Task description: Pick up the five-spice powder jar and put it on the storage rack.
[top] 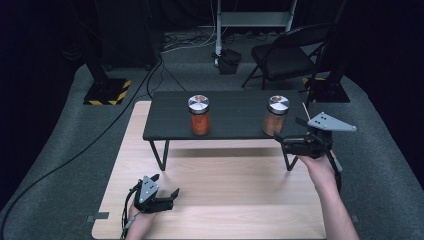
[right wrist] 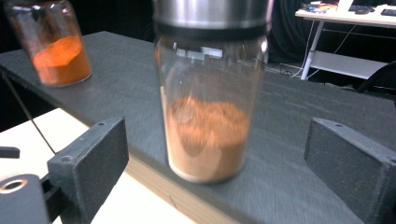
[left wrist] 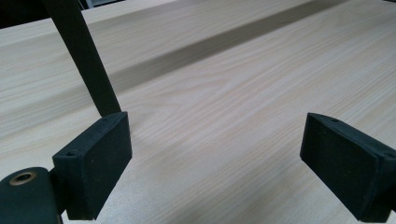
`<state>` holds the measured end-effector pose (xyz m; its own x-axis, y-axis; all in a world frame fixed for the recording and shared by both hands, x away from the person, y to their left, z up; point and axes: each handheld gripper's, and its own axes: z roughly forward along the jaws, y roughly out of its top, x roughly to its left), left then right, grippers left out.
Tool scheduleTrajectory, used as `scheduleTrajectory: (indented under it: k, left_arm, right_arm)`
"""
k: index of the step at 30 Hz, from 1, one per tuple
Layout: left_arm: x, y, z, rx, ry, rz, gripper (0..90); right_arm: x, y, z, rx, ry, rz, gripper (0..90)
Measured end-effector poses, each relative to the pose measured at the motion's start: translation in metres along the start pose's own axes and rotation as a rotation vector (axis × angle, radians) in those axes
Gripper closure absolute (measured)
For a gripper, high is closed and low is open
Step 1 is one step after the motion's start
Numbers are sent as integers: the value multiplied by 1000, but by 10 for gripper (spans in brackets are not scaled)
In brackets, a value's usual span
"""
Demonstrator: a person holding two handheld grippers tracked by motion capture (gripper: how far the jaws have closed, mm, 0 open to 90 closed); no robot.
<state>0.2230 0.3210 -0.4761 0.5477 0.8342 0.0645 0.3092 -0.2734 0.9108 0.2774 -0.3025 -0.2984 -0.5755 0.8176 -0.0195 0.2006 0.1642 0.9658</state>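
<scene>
A low black shelf (top: 230,117) with a matte, faintly grained top and thin bent-wire legs stands on a pale wood-grain table (top: 215,200). Two round glass jars with brushed-metal lids stand upright on it, well apart. The left jar (top: 199,115) holds bright orange powder. The right jar (top: 275,116), near the shelf's front edge, holds duller brown powder filling roughly its lower half.

The right gripper (top: 286,139) sits at about 4 o'clock from the right jar, just beside it, at the shelf's front right corner, with a grey three-cornered plate on top. In the right gripper view its two black, blocky pads (right wrist: 93,163) with a fine rough texture stand released, wide apart; the right jar (right wrist: 210,93) rises between them, clear of both, slightly blurred. The left jar (right wrist: 51,42) shows at 10 o'clock in that view, farther along the shelf (right wrist: 299,186).

The left gripper (top: 167,187) lies low over the table at about 7 o'clock from the shelf, well apart from both jars. In the left gripper view its jaws are spread with nothing between them but the smooth, pale table (left wrist: 224,112); a slim black shelf leg (left wrist: 86,60) slants down just behind the left pad (left wrist: 98,158).
</scene>
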Motion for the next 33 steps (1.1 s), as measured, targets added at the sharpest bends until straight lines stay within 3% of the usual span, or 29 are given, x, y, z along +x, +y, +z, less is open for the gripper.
scheduleTrajectory:
  k: [13, 22, 33]
  left_arm:
    - [-1, 0, 0, 0, 3, 2, 89]
    - [0, -1, 0, -2, 3, -5, 88]
    - [0, 0, -1, -1, 4, -6, 89]
  right_arm:
    - [-3, -62, -34, -51, 36, -41, 15]
    - [-8, -118, -36, -98, 35, -40, 15]
    - [-4, -159, -37, -79, -7, -53, 0]
